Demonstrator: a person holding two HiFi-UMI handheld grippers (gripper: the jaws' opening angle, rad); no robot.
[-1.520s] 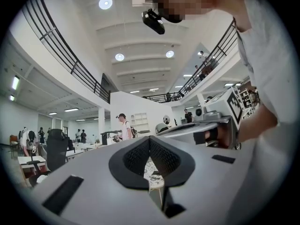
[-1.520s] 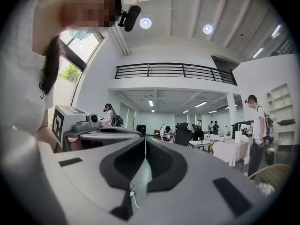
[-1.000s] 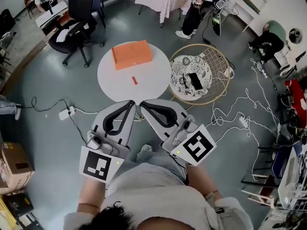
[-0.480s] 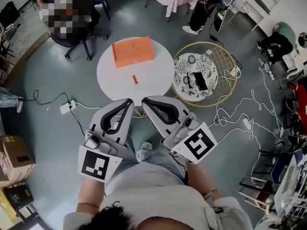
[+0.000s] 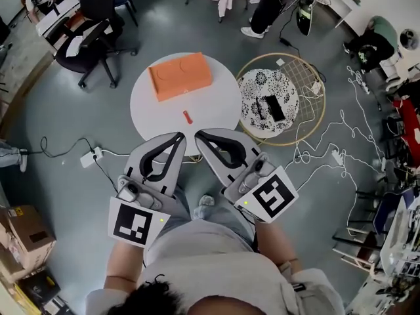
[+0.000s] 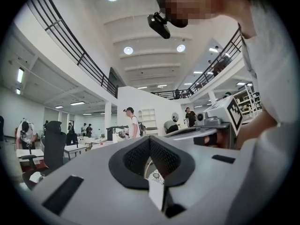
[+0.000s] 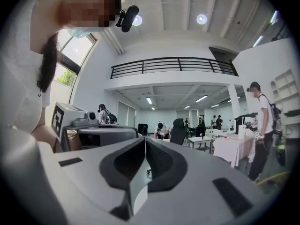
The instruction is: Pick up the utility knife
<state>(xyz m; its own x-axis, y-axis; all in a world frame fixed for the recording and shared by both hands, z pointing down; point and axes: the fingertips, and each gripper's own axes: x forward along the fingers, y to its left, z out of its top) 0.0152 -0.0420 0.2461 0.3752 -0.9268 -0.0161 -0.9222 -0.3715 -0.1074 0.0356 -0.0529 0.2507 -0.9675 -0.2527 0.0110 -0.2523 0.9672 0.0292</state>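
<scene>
The utility knife (image 5: 188, 117) is a small orange-red piece lying on the round white table (image 5: 161, 113), just in front of an orange box (image 5: 180, 75). In the head view both grippers are held close to my body, below the table's near edge. My left gripper (image 5: 179, 138) is shut and holds nothing. Beside it my right gripper (image 5: 199, 135) is shut and empty too. Their tips point at the table and stand a short way from the knife. The left gripper view (image 6: 150, 138) and right gripper view (image 7: 144, 138) look level across the hall; the knife is not in them.
A round gold wire table (image 5: 308, 84) with a patterned plate (image 5: 252, 90) and a black phone (image 5: 270, 108) stands right of the white table. An office chair (image 5: 88, 35) is at the far left. Cables (image 5: 328, 153) and a power strip (image 5: 90, 156) lie on the floor. Cardboard boxes (image 5: 23, 225) sit at the lower left.
The table and knife have slid slightly lower and nearer in the head view. Both grippers stay shut and in about the same place.
</scene>
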